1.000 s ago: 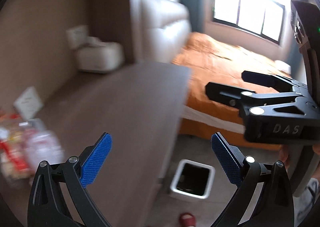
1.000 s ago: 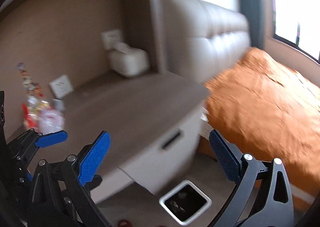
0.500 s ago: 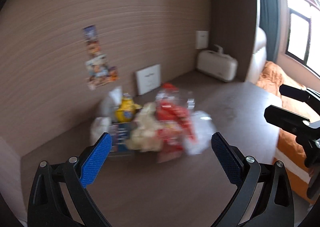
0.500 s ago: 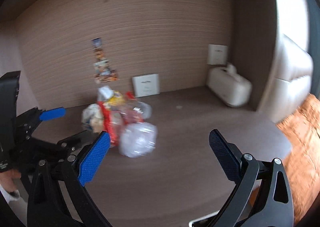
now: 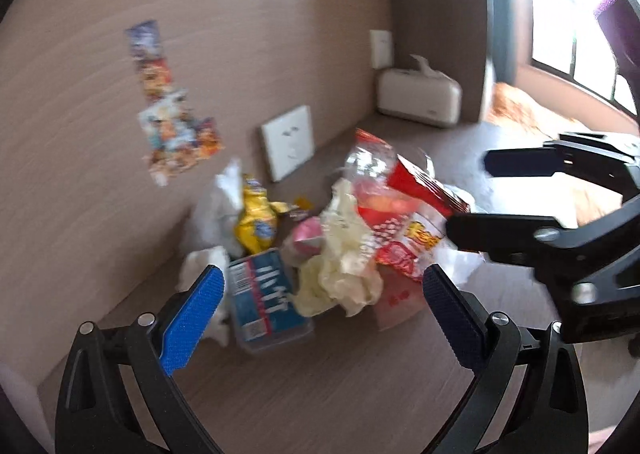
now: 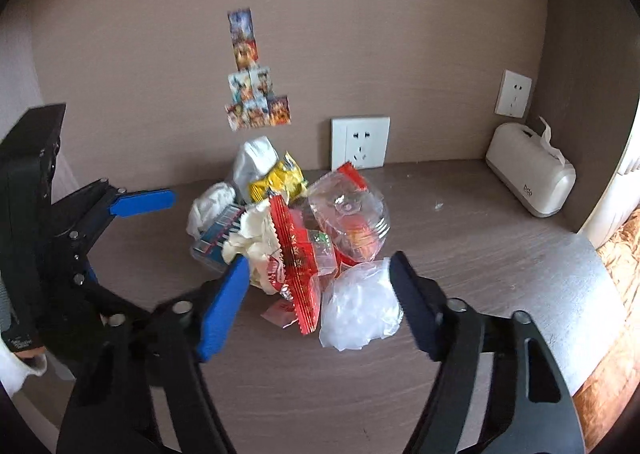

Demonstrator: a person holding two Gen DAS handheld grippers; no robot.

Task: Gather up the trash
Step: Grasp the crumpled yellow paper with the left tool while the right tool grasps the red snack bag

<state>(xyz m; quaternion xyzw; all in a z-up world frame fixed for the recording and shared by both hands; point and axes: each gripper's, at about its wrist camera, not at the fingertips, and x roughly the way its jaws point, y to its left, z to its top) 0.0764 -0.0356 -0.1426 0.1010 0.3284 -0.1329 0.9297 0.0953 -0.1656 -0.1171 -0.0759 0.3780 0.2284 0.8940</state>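
On a brown wood-grain desk (image 6: 460,354) against a matching wall panel, a heap of trash (image 6: 292,230) sits just in front of a white wall socket (image 6: 360,142). I hold a gripper in each hand, both tilted down toward the heap. My right gripper (image 6: 320,290) has just been narrowing its jaws, yet they stand partly apart with nothing pressed between the blue pads; a crumpled clear plastic bag (image 6: 360,306) lies on the desk in line with the gap, beside its right finger, and a red serrated snack wrapper (image 6: 298,270) lies just left of the bag. Behind these are a clear crushed bottle (image 6: 352,217), a yellow packet (image 6: 276,179) and white tissue wads (image 6: 212,205). My left gripper (image 5: 320,314) stands wide and empty, hovering short of a blue-labelled clear box (image 5: 264,294) and a cream crumpled bag (image 5: 344,266). A white tissue dispenser (image 6: 528,177) stands well apart, in the far right corner.
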